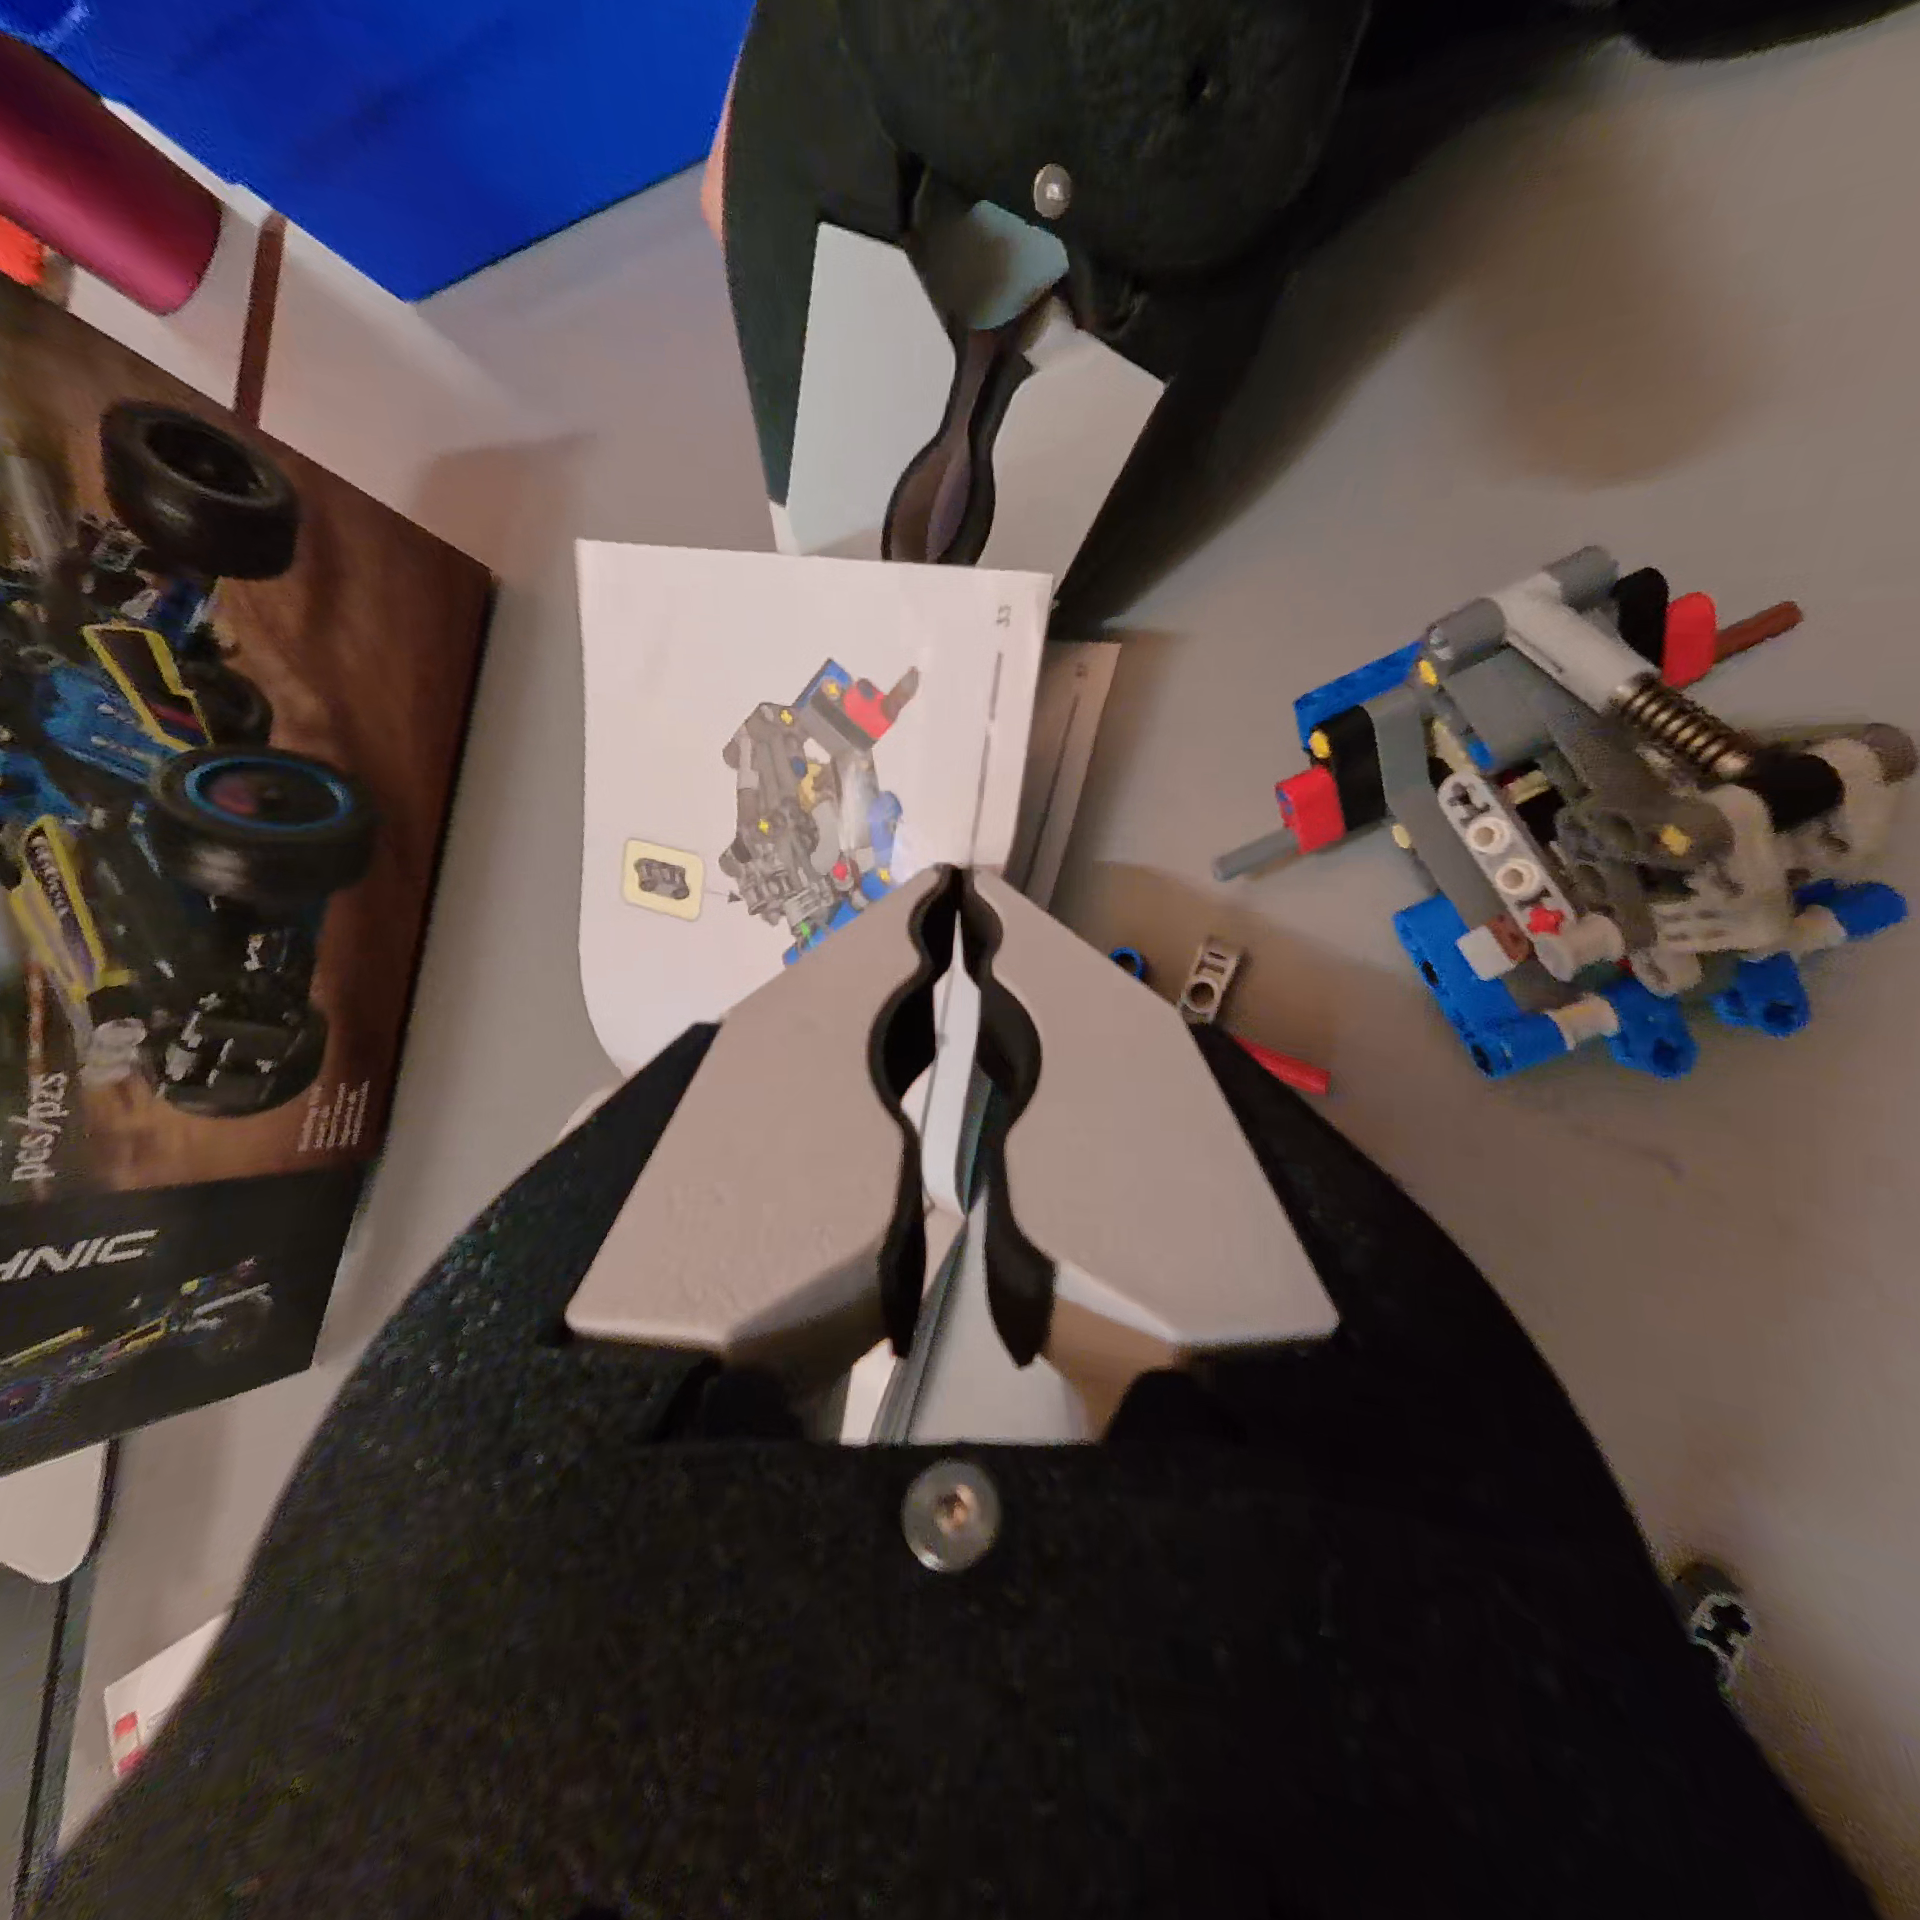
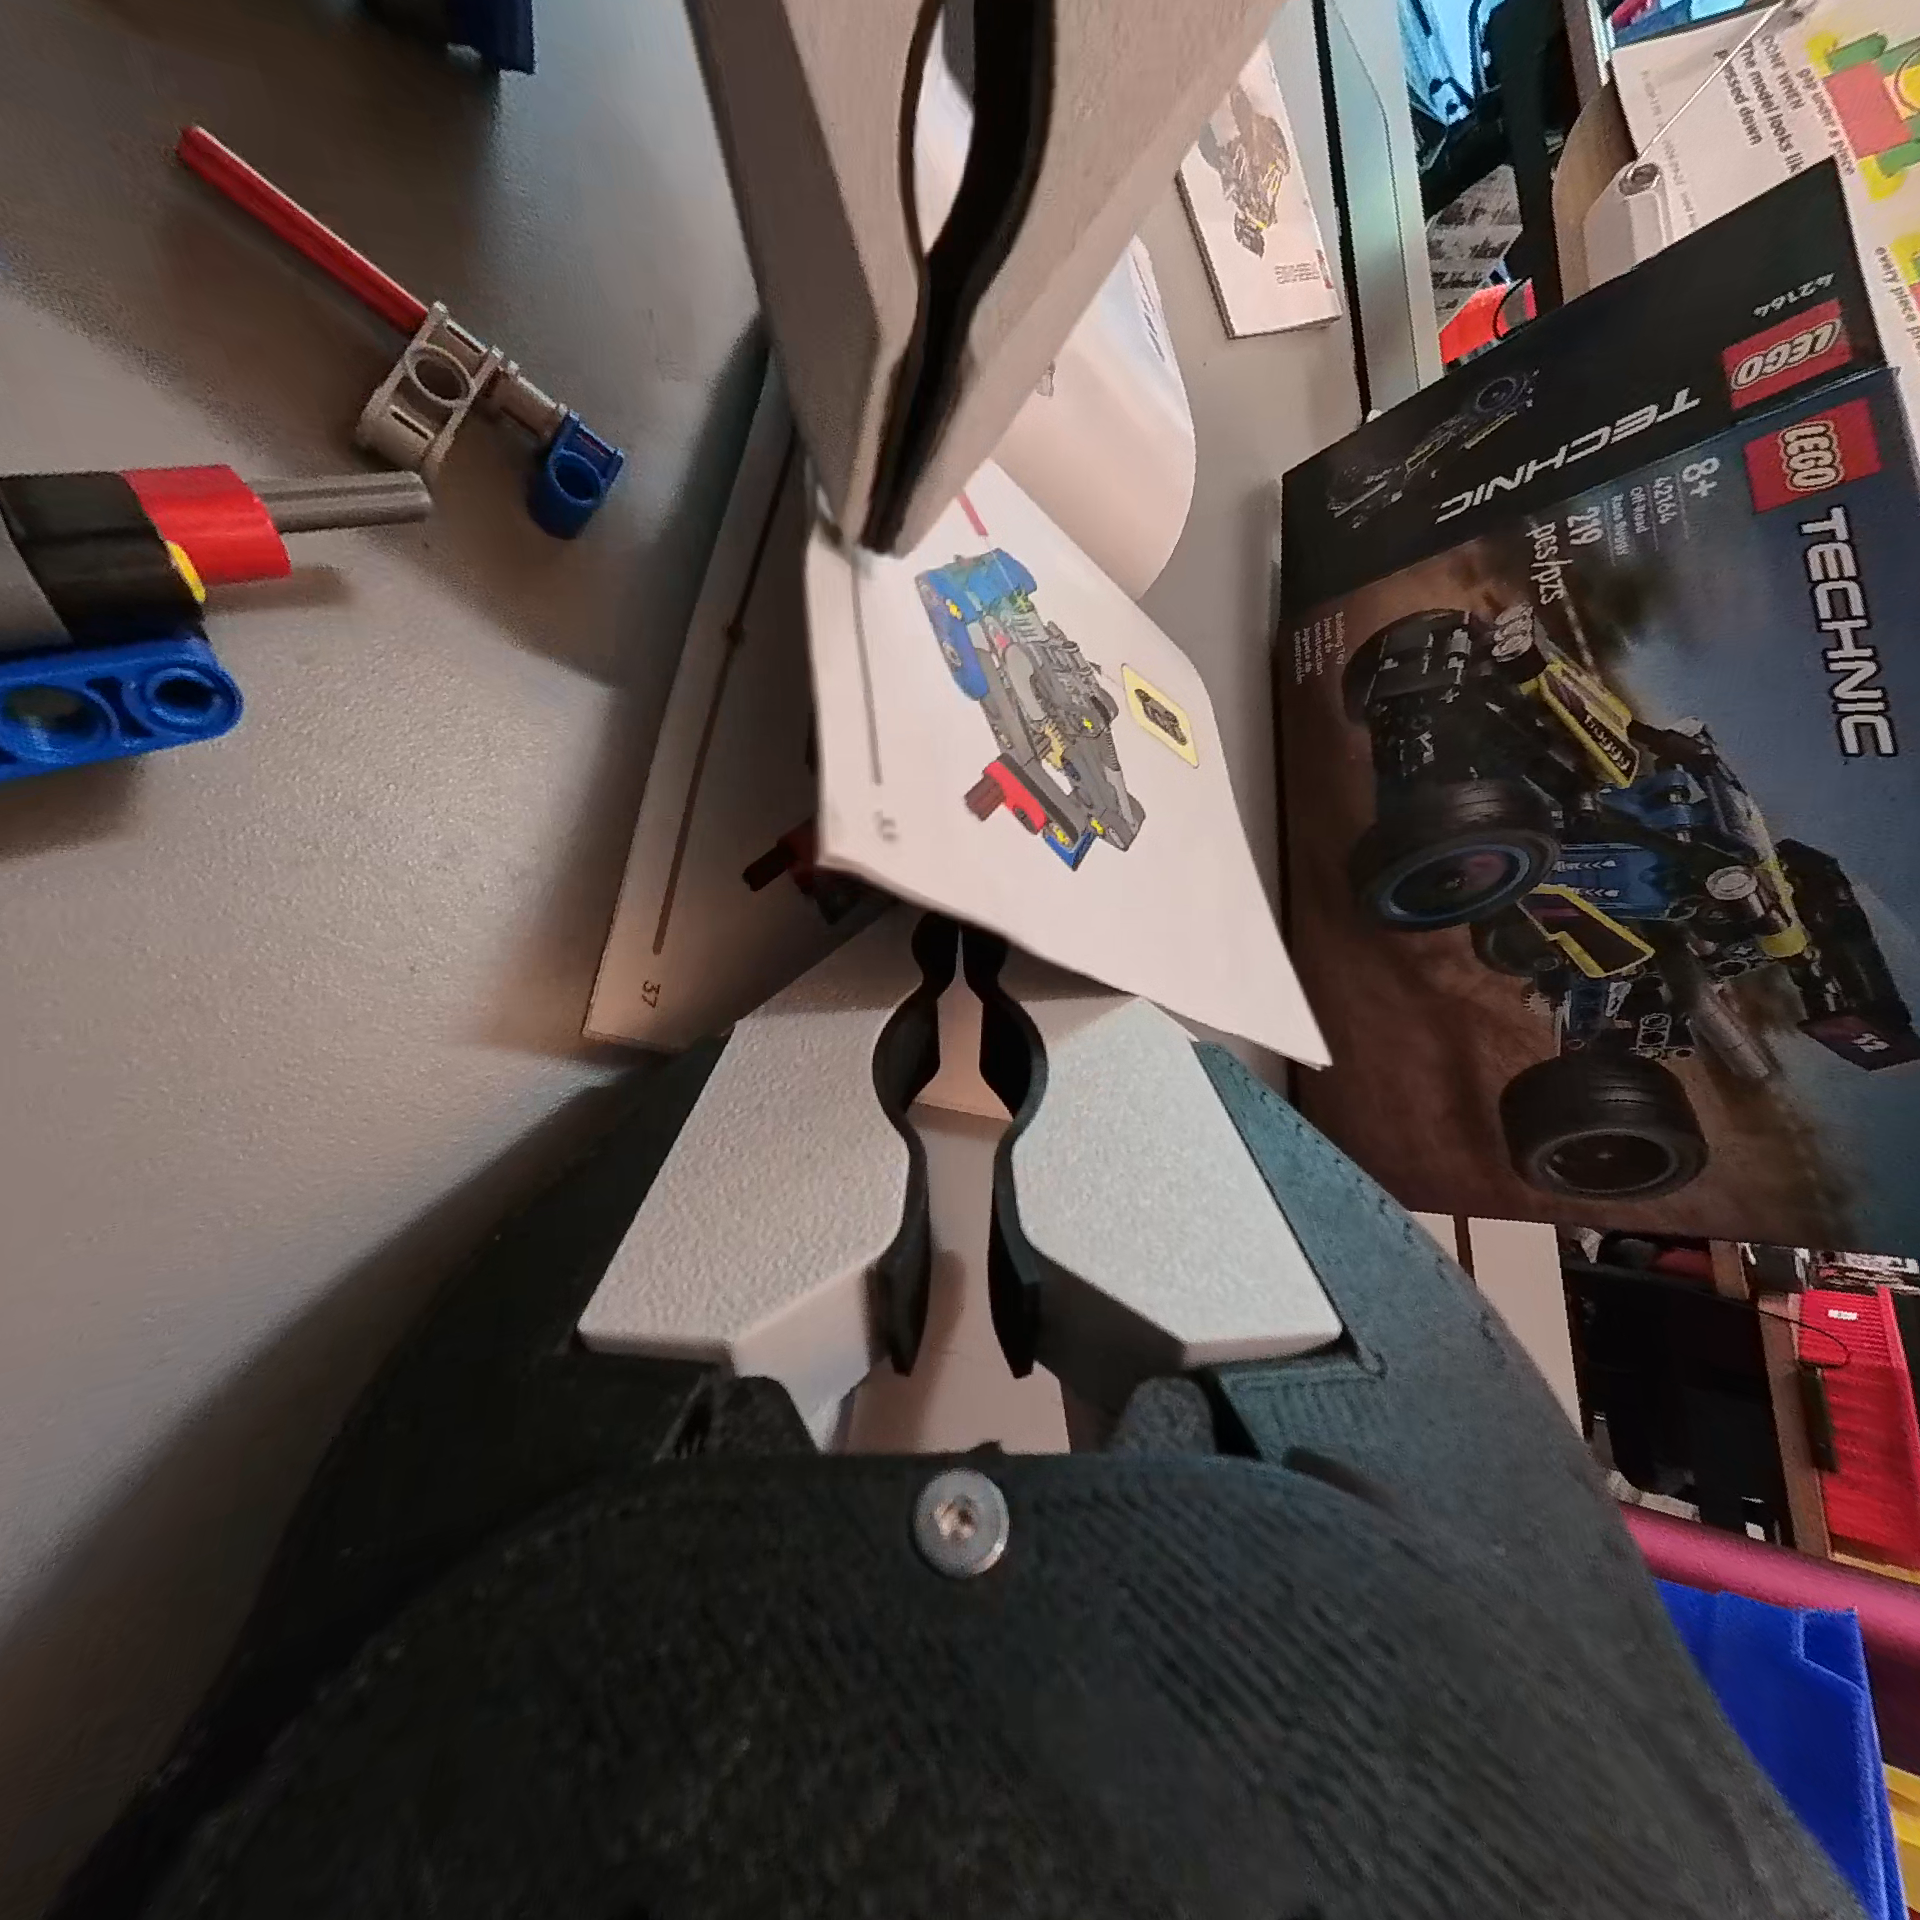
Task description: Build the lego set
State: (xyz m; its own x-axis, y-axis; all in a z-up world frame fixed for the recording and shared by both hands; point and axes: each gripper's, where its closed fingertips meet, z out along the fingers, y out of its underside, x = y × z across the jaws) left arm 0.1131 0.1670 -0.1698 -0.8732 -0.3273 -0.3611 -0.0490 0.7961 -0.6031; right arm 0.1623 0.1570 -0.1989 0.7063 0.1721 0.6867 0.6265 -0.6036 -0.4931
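The instruction booklet lies open on the grey table, and one page (image 1: 790,727) with a picture of the model is lifted off it. My left gripper (image 1: 958,883) is shut on that page's edge; the sheet runs edge-on between its pads. In the right wrist view it hangs over the same page (image 2: 1039,748). My right gripper (image 2: 958,940) is shut with its tips touching the page's opposite edge; no sheet shows between its pads. It also shows in the left wrist view (image 1: 935,545). The part-built blue and grey Lego model (image 1: 1621,821) stands to the right.
The Lego set box (image 1: 208,831) lies left of the booklet and also shows in the right wrist view (image 2: 1621,831). A red axle (image 2: 301,223), a grey connector (image 2: 436,390) and a blue connector (image 2: 571,473) lie between booklet and model. A small black piece (image 1: 1714,1621) lies nearer. About 6 centimeters separates my left fingertips from my right. It is some 4 centimeters from my left tips to the blue connector (image 2: 571,473).
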